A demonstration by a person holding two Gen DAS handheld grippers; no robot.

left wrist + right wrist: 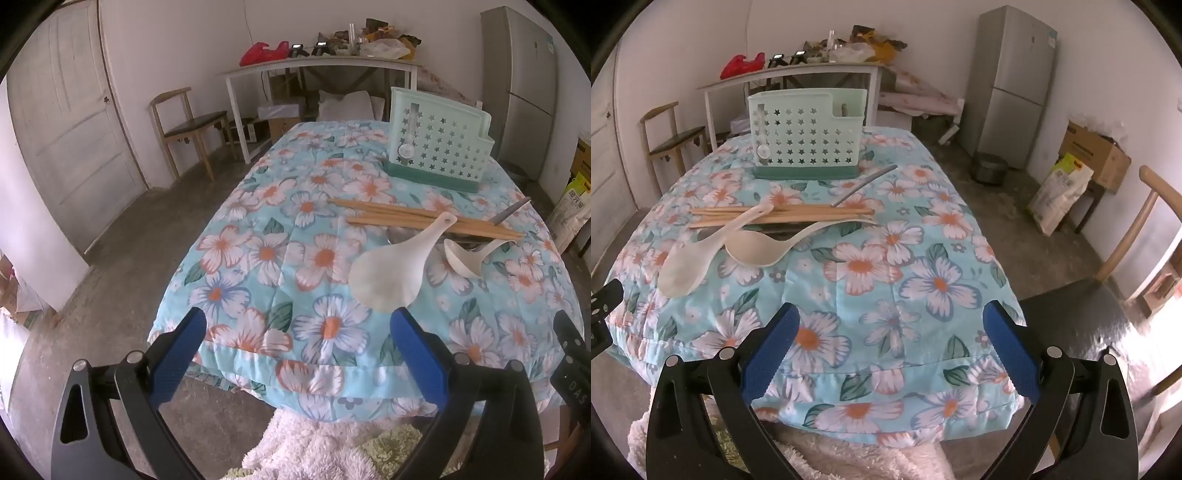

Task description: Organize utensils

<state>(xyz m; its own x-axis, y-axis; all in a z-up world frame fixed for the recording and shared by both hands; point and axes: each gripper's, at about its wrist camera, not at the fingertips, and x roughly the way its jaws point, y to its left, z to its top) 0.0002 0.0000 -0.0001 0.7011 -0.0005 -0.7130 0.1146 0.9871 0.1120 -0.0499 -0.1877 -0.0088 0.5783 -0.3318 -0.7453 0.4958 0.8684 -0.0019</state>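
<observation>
A: We've got both tools wide apart, nothing between them: left gripper and right gripper at the bottom of their frames.

B: Yep. Chopsticks, rice paddle and ladle piled mid-left on the floral tablecloth, green holder upright behind, upper centre.

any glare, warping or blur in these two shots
Left wrist view: fisheye bends the door and fridge; dark corners; a washed-out bright patch at the lower left edge; utensils look sharp. Right wrist view: the same bowing of the fridge and table edge; strong blown-out light on the floor at right; no motion blur.
</observation>
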